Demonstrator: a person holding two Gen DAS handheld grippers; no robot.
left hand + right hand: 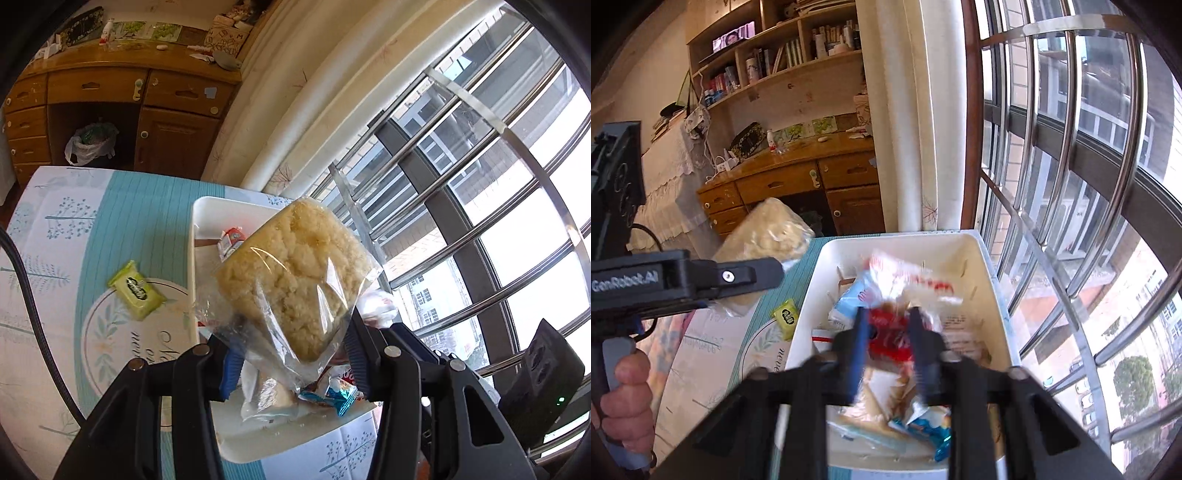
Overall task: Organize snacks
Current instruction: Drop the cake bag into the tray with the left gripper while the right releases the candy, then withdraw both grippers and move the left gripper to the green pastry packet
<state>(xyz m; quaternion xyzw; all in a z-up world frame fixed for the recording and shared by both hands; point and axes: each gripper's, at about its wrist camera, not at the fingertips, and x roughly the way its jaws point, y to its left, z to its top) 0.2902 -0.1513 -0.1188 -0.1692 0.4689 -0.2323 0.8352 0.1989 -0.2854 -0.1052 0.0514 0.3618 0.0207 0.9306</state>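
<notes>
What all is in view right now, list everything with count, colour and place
Pastry bag: one, clear with pale yellow cake, held above the tub.
Tub: one, white, on the table by the window.
Red packet: one, between the right gripper's fingers, over the tub.
Blue-foil snack: one, in the tub's near end.
Green packet: one, on the tablecloth beside the tub.
Left gripper: black, clamped on the pastry bag.
Right gripper: black, blurred.
Hand: one, on the left gripper's handle.
</notes>
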